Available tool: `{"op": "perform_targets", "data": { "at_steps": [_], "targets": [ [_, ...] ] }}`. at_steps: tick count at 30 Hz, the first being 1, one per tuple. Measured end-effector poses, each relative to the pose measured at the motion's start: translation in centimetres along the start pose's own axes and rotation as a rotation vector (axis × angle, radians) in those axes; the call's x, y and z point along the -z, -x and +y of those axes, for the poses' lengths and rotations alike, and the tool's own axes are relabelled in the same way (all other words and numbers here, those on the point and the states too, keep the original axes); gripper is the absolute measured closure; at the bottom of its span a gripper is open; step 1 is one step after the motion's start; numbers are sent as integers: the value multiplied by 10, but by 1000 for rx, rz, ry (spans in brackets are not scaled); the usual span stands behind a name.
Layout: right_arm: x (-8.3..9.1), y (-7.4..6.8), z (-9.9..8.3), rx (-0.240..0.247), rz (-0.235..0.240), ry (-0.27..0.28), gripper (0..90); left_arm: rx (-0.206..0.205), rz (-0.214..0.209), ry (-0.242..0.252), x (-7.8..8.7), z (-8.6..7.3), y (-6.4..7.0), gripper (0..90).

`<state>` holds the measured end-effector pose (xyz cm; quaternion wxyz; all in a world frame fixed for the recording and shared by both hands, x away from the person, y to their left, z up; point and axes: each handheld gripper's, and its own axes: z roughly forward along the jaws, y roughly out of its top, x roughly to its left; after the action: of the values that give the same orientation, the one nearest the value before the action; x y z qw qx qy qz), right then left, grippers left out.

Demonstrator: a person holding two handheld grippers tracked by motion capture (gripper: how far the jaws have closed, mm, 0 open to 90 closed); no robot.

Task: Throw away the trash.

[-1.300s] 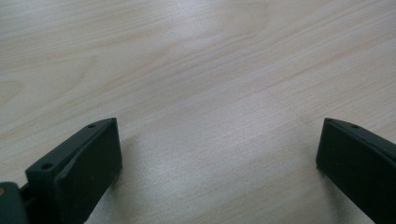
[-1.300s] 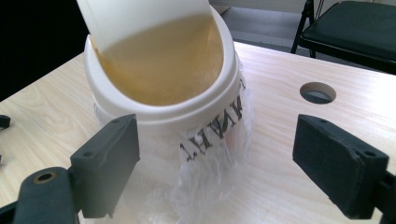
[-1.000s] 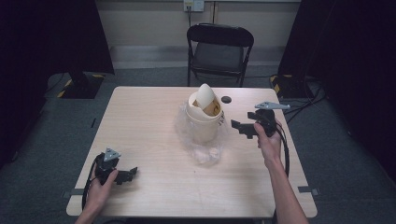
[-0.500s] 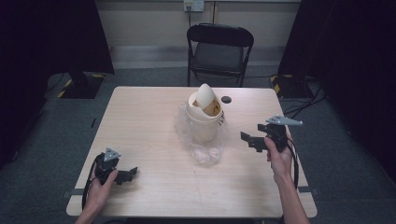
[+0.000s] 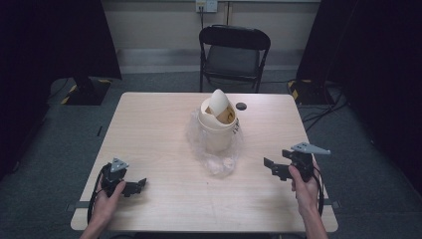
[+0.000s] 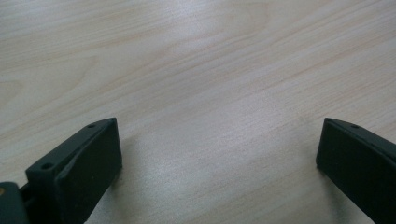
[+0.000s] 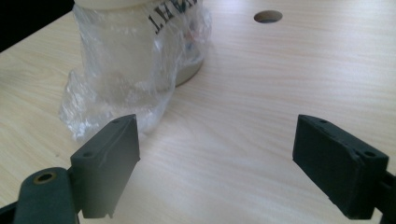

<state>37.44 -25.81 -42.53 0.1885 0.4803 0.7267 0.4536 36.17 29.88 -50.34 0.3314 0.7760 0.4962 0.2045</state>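
Both tools parked wide open and empty, clear of the bin.

I keep my right tool (image 5: 272, 169) low, approaching the cream swing-lid plastic bin (image 5: 217, 127) and its loose clear plastic bag (image 7: 116, 88) squarely; my left tool (image 5: 135, 186) rests on the pale wooden tabletop (image 5: 159, 124).

My surface (image 5: 164, 124) is pale wood grain, rectangular. Ahead and left of my right tool (image 5: 272, 168) stands a cream bin (image 5: 218, 130) with a tilted swing lid, near the middle of the surface. A clear bag (image 5: 219, 162) wraps its base and spills onto the wood toward me, its crumpled edge just beyond my right tool's left jaw. Past the bin, a small dark round hole (image 5: 241, 106) sits in the surface. My left tool (image 5: 140, 184) rests on bare wood, well apart from the bin.
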Motion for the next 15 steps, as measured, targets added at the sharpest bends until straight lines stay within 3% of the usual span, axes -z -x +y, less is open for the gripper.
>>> {"op": "perform_targets", "data": {
  "at_steps": [8,15],
  "targets": [
    [5,1,-26,6,-37,-39,139,0,0,0,0,0,0,0],
    [1,7,-50,20,-53,-110,139,0,0,0,0,0,0,0]
  ]
}}
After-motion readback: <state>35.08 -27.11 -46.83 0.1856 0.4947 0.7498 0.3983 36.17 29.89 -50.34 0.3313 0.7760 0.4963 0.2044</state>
